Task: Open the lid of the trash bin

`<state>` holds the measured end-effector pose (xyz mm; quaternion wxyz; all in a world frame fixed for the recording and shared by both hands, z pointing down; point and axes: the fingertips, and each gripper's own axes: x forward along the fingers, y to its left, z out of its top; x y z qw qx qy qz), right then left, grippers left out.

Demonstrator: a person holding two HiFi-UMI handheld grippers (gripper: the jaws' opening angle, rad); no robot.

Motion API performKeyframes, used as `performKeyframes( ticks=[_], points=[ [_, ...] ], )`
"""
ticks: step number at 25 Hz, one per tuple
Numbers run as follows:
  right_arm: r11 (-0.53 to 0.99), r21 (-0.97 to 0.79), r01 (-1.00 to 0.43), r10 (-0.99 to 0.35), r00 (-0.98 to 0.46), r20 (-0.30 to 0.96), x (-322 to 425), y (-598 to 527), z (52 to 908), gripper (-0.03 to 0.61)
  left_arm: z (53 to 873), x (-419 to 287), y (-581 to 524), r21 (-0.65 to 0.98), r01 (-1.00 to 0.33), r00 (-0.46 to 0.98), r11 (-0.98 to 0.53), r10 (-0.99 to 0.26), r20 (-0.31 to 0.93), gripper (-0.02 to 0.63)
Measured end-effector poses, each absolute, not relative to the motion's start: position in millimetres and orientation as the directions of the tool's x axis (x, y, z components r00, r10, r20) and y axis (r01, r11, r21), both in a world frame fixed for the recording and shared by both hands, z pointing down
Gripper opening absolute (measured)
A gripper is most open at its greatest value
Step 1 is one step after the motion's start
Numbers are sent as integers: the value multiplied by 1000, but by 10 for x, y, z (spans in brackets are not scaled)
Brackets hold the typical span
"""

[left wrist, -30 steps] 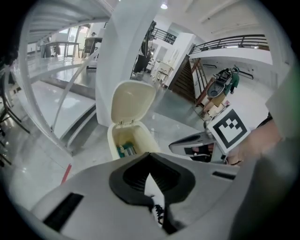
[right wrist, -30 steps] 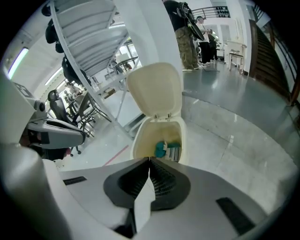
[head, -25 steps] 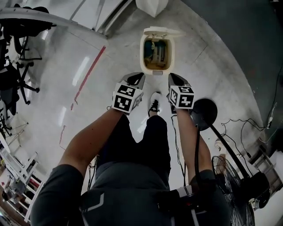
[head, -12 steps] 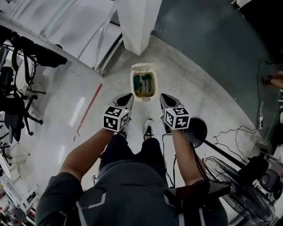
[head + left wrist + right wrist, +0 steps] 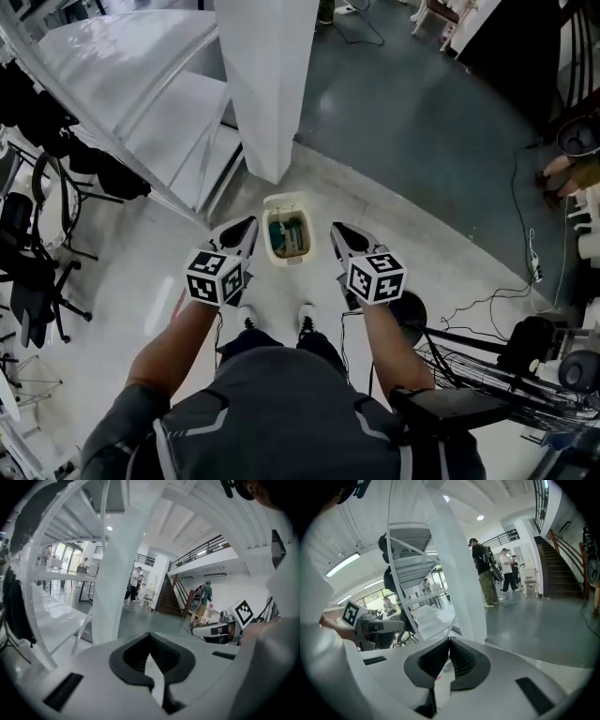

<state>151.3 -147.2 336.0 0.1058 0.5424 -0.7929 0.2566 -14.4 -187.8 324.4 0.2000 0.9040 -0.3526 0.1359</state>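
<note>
In the head view a small cream trash bin [image 5: 273, 228] stands on the floor below, just past the person's feet. Its lid [image 5: 285, 200] is tipped back and the inside shows rubbish. My left gripper [image 5: 249, 224] is held up left of the bin, and my right gripper [image 5: 335, 229] is held up right of it. Both are well above the bin. The left gripper view shows my left gripper [image 5: 150, 635] shut with nothing in it. My right gripper [image 5: 450, 640] is likewise shut on nothing in the right gripper view. Neither gripper view shows the bin.
A white pillar [image 5: 272, 84] rises just behind the bin, with a white metal stair frame [image 5: 141, 84] to its left. Office chairs [image 5: 28, 262] stand at far left. A fan's black base [image 5: 410, 309], its wire cage [image 5: 469, 370] and floor cables [image 5: 497, 291] lie right. People stand far off [image 5: 487, 573].
The head view has pulled up and back, so the bin looks smaller and farther below. Both grippers have risen with it and stay either side of the open bin.
</note>
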Motion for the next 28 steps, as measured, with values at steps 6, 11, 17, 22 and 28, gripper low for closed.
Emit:
performKeyframes(
  ticks=[6,11,17,22,28],
  points=[
    [336,-222,-915,-859,-394,328,1570,-1301,2545,26,2541,-221,-1715,236,-682,727,-692,-608,319,8],
    [357,-146,-923,-896,-383,227,1609,-1262,1829,26,1878,-259,-1629,219,-644,764,-733,-608,216,8],
    [376,-63,-924,-917,-381,116,1597,-1231,1202,26,1352,-390,-1645,182,-665,746,-724,-654,127,8],
    [316,-44,-948,-944,-319,79,1709,-1290,1099,26,1160,-474,-1723,121,-686,727,-717,-681,91,8],
    [290,-35,-956,-954,-292,70,1815,-1283,1053,25,1052,-468,-1728,98,-676,737,-730,-673,70,8]
  ],
)
